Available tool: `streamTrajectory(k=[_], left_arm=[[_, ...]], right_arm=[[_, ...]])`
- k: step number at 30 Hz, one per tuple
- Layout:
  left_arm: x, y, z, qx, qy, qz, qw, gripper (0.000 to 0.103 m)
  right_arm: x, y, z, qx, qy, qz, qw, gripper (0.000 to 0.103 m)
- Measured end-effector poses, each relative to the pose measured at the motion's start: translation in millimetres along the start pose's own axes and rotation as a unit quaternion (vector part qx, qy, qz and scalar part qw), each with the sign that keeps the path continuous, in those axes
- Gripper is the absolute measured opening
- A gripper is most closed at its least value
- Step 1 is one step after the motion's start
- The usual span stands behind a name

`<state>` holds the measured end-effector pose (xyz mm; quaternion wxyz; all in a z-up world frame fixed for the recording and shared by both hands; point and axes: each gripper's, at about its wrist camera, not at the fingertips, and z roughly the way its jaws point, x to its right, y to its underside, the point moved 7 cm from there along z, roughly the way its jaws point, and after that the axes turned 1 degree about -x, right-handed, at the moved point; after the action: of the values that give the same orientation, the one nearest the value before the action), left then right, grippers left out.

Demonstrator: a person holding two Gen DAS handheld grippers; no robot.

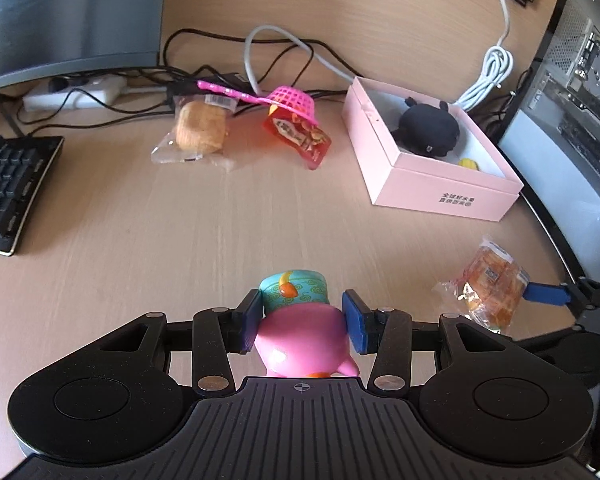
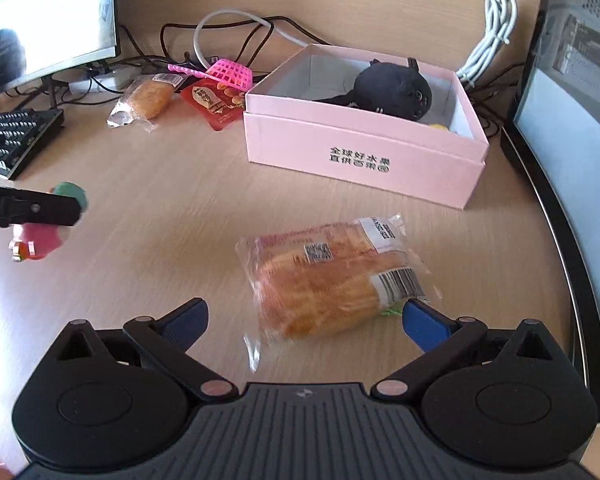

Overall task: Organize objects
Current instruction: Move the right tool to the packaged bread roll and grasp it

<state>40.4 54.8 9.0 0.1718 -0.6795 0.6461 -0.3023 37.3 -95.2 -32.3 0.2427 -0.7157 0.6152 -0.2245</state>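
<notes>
We see the left gripper [image 1: 302,322] clamped on a pink toy figure [image 1: 304,340] with a teal cap, its blue fingers [image 1: 250,326] pressing on either side of the figure's body, which is lifted clear of the table [image 1: 160,220]. From the right wrist view the same toy hangs off to the left, above the wood.

The right gripper [image 2: 304,318] has its fingers [image 2: 424,324] spread wide apart, gripping nothing. A wrapped bread roll [image 2: 324,280] lies flat on the table between and just ahead of them; the right finger looks very close to the wrapper, though the blur keeps us from saying whether it touches.

Farther back stands an open pink box [image 2: 364,152], holding a black plush toy [image 2: 392,90] and something small and yellow [image 2: 438,126] beside it. To the left of the box lie a red snack packet [image 2: 214,106], a pink plastic basket [image 2: 230,74] tipped over it, and a second wrapped pastry [image 2: 148,100]. A keyboard [image 2: 12,140] sits at the far left, cables [image 2: 228,36] trailing behind.
</notes>
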Motion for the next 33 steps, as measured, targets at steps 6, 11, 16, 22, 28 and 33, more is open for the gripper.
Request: streamTrajectory(k=[6, 11, 16, 22, 28, 33], left_arm=[[-8.9, 5.9, -0.8, -0.007, -0.003, -0.016, 0.9998, 0.048], [-13.3, 9.2, 0.6, -0.011, 0.000, -0.031, 0.9995, 0.048], [-15.3, 13.3, 7.4, -0.024, 0.007, -0.041, 0.9988, 0.048], [-24.6, 13.8, 7.4, -0.026, 0.003, -0.051, 0.9984, 0.048], [-28.1, 20.6, 9.8, -0.038, 0.009, -0.064, 0.9972, 0.048], [-24.7, 22.2, 7.5, -0.042, 0.009, -0.053, 0.9977, 0.048]], right_arm=[[-26.8, -5.9, 3.8, 0.003, -0.034, -0.041, 0.999, 0.097], [-49.0, 0.7, -8.6, 0.022, -0.010, -0.126, 0.992, 0.095], [-35.2, -14.5, -7.0, 0.018, -0.012, -0.037, 0.999, 0.097], [-43.9, -22.4, 6.6, 0.026, 0.046, -0.078, 0.996, 0.098], [4.0, -7.0, -8.0, 0.028, 0.113, -0.066, 0.991, 0.099], [4.2, -18.0, -11.8, 0.034, 0.013, 0.039, 0.999, 0.103]])
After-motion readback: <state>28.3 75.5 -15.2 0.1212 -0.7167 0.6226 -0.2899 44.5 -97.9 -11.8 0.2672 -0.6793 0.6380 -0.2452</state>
